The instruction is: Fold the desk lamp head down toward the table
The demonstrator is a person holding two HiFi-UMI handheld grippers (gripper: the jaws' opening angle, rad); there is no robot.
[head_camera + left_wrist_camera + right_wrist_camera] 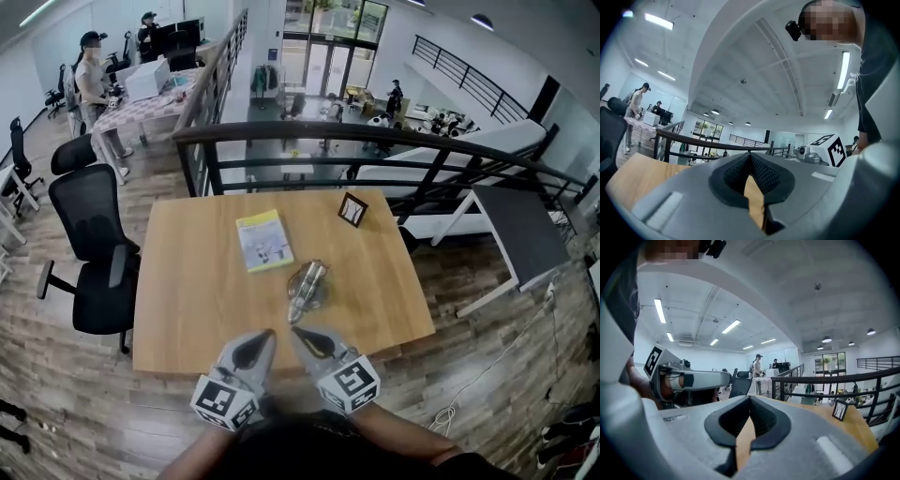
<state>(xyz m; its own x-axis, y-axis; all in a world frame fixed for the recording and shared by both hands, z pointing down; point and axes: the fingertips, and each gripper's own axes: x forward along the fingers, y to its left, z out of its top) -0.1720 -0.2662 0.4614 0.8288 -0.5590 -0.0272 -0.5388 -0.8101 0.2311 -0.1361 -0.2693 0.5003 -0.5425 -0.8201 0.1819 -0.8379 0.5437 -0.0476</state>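
— Both pairs of jaws are pressing together on nothing; the left gripper (263, 339) and right gripper (301, 335) are hovering over the table's near edge.
— And the desk lamp (307, 286)?
— It's lying mid-table (187, 309), just beyond the tips, its head seemingly folded low. I'm judging the fold done.
— Room?
— Plenty. The booklet (263, 241) and picture frame (352, 209) are sitting well apart from the lamp, and the railing (375, 133) is running beyond the far edge.

Grey left hand-held gripper (268, 336) and right hand-held gripper (296, 332), black-and-white marker cubes (225, 401)
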